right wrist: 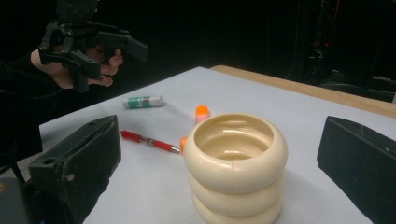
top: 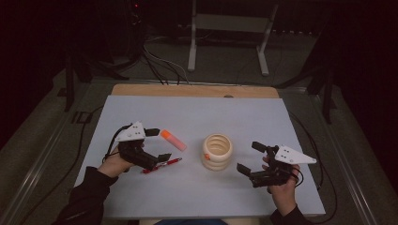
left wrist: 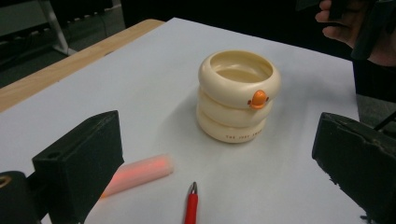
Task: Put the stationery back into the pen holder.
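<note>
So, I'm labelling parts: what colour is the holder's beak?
Orange beak, clearest in the left gripper view.

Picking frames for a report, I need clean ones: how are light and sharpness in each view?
High view: dim, dark surroundings, the holder soft. Left gripper view: the holder sharp, the highlighter glowing and smeared. Right gripper view: the holder crisp, background black.

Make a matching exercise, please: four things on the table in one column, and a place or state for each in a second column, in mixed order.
1. ringed cream holder
2. red pen
3. orange-capped tube
4. right gripper

a. lies flat, under the left gripper
b. stands upright, mid-table
c. open, empty, right of the holder
d. lies behind the pen

Pairs: 1-b, 2-a, 3-d, 4-c
</note>
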Motion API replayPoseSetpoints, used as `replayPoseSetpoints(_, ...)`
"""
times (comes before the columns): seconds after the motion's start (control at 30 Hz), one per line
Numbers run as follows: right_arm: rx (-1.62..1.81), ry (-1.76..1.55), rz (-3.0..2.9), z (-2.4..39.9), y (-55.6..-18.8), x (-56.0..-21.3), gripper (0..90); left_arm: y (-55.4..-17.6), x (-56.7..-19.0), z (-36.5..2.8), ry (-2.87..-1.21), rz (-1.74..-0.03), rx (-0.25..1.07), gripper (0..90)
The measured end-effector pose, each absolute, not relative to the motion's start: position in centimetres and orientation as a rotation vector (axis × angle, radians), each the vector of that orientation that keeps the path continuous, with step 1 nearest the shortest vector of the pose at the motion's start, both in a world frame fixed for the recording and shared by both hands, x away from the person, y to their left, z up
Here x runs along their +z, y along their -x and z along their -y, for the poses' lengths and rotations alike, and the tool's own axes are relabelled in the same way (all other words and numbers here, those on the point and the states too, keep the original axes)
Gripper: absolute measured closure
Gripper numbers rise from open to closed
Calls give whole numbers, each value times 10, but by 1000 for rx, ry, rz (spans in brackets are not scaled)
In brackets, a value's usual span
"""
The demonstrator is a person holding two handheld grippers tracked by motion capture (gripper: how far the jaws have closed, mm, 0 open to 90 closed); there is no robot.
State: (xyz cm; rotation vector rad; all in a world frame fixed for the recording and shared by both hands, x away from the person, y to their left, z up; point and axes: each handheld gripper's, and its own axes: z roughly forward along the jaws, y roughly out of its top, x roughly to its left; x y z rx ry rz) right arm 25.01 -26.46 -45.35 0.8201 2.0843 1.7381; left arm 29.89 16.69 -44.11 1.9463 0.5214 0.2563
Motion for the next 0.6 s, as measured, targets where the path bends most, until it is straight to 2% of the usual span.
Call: replayPoseSetpoints(0.6,1741,-820,-2101,263,-250,-457,0,-281,-476,-176,-2050,-529,255,25)
